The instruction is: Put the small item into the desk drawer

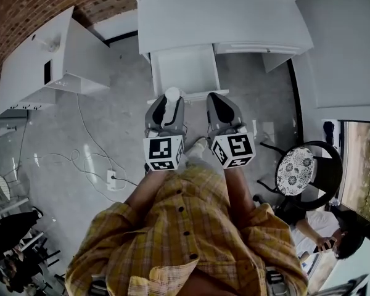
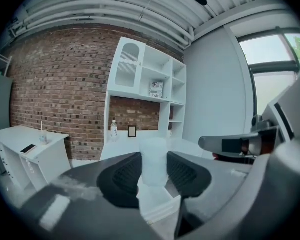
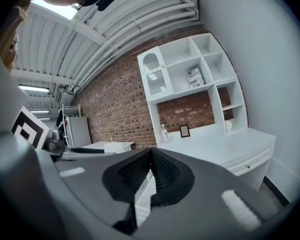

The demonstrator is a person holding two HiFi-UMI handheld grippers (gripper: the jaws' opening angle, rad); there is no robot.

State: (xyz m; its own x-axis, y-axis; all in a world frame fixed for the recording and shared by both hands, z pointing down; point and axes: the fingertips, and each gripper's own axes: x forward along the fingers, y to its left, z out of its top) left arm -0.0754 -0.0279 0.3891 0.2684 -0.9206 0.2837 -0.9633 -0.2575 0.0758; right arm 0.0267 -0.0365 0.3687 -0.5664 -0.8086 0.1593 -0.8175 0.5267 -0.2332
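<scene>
**A:** While the person in the yellow checked shirt (image 1: 185, 227) stands square to the white flat-topped table (image 1: 222, 17), the left gripper (image 1: 170, 103) has its jaws clamped on the small, milky-white, stubby plastic item (image 2: 154, 160), with the pads pressing both its flanks.

**B:** And the right gripper (image 1: 217, 98)?

**A:** Jaws shut flat together with nothing between them, as its own view makes plain. It hangs just beside the left gripper, level with it.

**B:** So where's the item relative to the target?

**A:** The head view tells it. The item pokes out at the jaw tips, and the open, shallow white drawer (image 1: 185, 69) lies straight ahead of those tips and lower down. Its front edge is near them, and the inside looks bare.

**B:** How does the item lie?

**A:** Its long axis stands upright between the pads, crosswise to the line of the jaws.

**B:** Which of the 2 is better placed?

**A:** The left gripper lines up with the drawer's middle, while the right gripper sits toward its right side. My read is that the loaded jaws need to go forward and down past the front wall before they let go. If they let go short of that wall, I'd expect the item to land on the floor.
</scene>
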